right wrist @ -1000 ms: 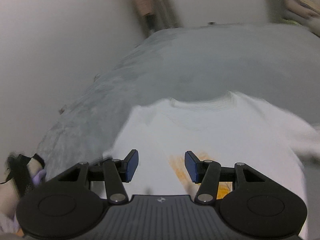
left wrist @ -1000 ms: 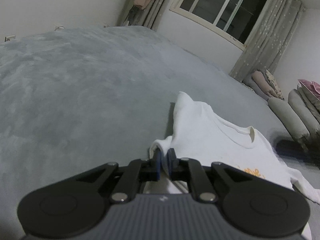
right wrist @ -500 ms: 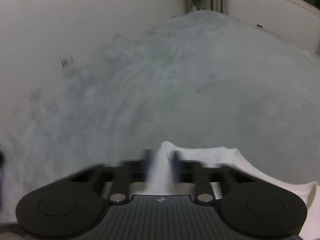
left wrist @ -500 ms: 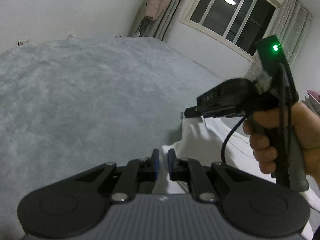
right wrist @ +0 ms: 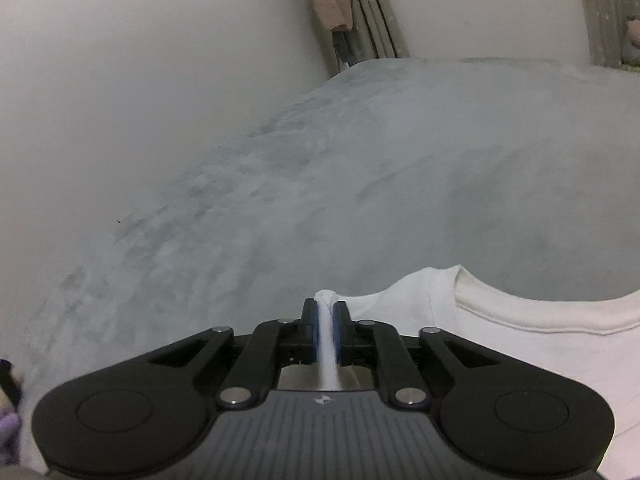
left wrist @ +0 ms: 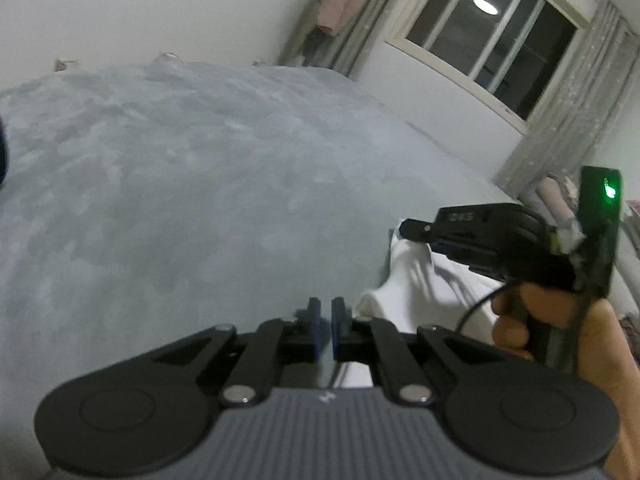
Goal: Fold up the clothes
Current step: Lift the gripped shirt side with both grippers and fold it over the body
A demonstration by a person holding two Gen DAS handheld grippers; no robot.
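Right gripper [right wrist: 325,330] pinches a fold of the white t-shirt [right wrist: 500,344] on the grey bedspread [right wrist: 400,168]; left gripper [left wrist: 325,330] narrow, on its near edge.

Right hand-held gripper [right wrist: 325,320] pinching white shirt [right wrist: 500,340], probably its shoulder, grey bedspread [right wrist: 360,180]

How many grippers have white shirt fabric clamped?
2. The right gripper pinches a white shirt fold near the collar. The left gripper is shut; a thin strip of fabric runs between its pads, though blur makes its grip less certain.
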